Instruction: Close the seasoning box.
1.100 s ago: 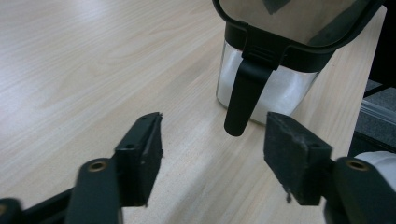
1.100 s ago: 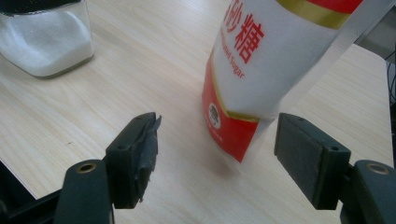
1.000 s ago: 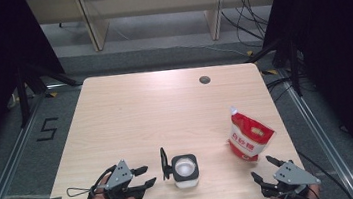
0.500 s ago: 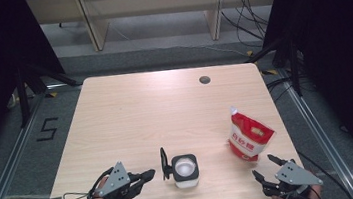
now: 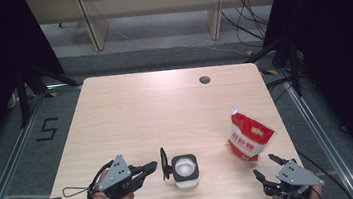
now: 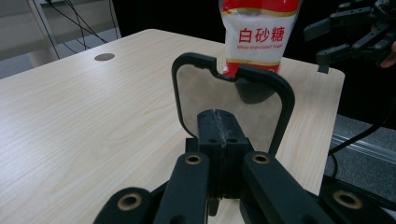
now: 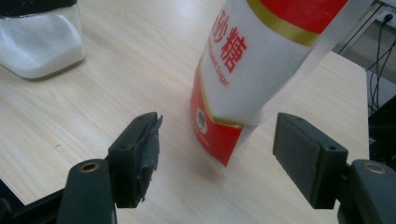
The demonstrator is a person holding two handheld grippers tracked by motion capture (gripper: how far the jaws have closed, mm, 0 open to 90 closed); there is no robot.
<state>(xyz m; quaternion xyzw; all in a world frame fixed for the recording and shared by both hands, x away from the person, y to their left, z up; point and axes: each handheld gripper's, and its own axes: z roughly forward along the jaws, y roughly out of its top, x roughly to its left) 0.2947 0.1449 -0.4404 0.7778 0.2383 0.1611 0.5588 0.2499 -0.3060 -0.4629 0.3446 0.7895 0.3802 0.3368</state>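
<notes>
A square glass jar of white sugar stands near the table's front edge. Its black-framed clear lid stands upright on its left side. My left gripper points at the lid from just short of it, jaws shut with nothing between them. A red and white sugar bag stands to the right. My right gripper is open in front of the bag. Its pads flank the bag's base without touching it.
The light wooden table has a round cable hole near its far edge. Both hands sit at the front edge. Shelf legs and cables lie on the floor beyond, and dark frames stand at both sides.
My left gripper's jaws were open toward the lid a second ago and are now shut. The right gripper, jar and bag have not moved.
</notes>
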